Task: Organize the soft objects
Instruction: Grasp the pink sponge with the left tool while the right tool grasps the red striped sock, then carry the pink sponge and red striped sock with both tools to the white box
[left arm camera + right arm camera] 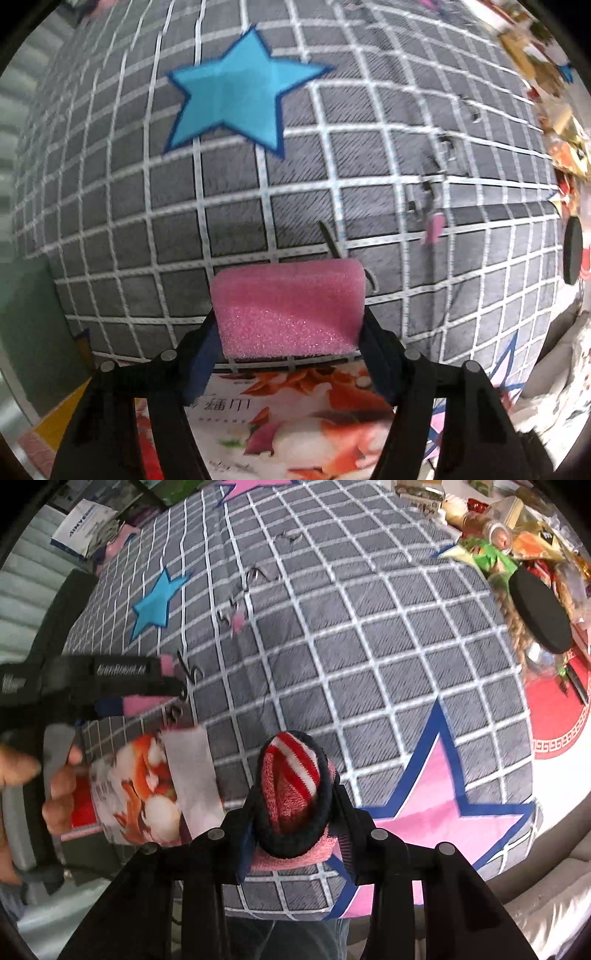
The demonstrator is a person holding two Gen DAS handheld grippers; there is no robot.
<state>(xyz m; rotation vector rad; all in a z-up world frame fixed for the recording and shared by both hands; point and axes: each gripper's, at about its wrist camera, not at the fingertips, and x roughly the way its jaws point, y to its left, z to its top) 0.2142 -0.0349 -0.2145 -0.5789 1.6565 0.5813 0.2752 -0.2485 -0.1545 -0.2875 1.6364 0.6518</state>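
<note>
left gripper (pixel 290 332): pointing down at the bed; its fingers (pixel 201 354) stand on both short ends of a pink sponge (pixel 288 306), pinching it across its length (pads touch both ends).
pink sponge: block lying crosswise between the fingers, at 6 o'clock in the left wrist view, over the near edge of the quilt; a sliver of it also shows at 9 o'clock in the right wrist view.
right gripper (pixel 291 812): fingers drawn close, pinching a rolled sock (pixel 291 790) from both sides.
rolled sock: red and white stripes, dark navy cuff, pink knit wrap underneath; at centre-bottom of the right wrist view, held above the quilt (contact with the quilt cannot be told).
quilt (pixel 369 177): grey with white grid; blue star (pixel 229 99) at 12 o'clock in the left wrist view, big pink star (pixel 450 805) with blue border at 4 o'clock in the right wrist view.
printed bag (pixel 147 794): food picture in orange and white, at 8 o'clock in the right wrist view, at the quilt's near edge, just beside the left gripper.
person's hand (pixel 40 775): at 9 o'clock in the right wrist view, around the left gripper's handle.
clutter (pixel 517 546): packets and jars at 1–2 o'clock, beyond the quilt (blurred).
</note>
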